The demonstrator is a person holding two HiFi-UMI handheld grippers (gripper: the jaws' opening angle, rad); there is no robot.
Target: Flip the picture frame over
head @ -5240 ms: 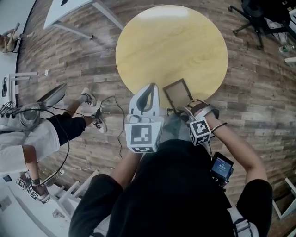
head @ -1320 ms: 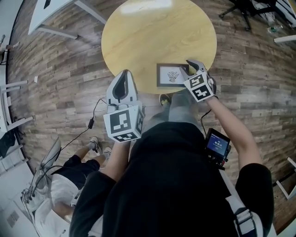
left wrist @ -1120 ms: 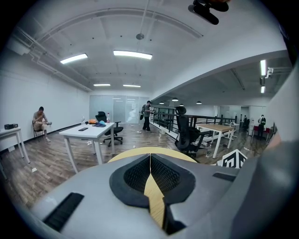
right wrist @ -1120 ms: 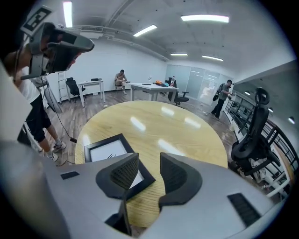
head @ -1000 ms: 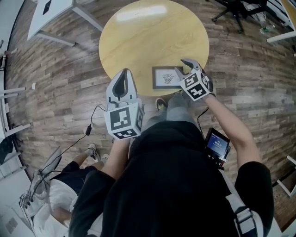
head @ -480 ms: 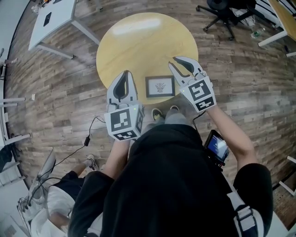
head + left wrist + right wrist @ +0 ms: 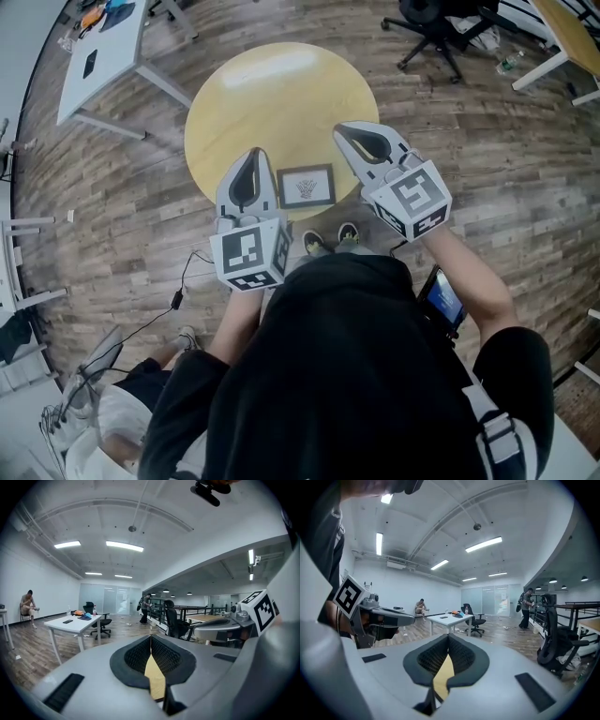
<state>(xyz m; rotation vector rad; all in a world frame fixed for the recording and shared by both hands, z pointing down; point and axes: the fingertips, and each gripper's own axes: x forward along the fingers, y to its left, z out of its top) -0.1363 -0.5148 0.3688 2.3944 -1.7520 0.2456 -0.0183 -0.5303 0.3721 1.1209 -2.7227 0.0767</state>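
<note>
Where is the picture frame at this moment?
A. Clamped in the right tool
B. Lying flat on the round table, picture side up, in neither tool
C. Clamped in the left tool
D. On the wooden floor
B: the picture frame lies picture side up near the near edge of the round table, while the left tool and right tool are both shut with nothing between their jaws.

The left gripper and the right gripper are both held up in front of the person. They are side by side with a gap between them, and both point away from the body. The left one's jaws are pressed together, with nothing in them. The right one's jaws have just closed, and they are empty too. The right forearm is bare and bent.
</note>
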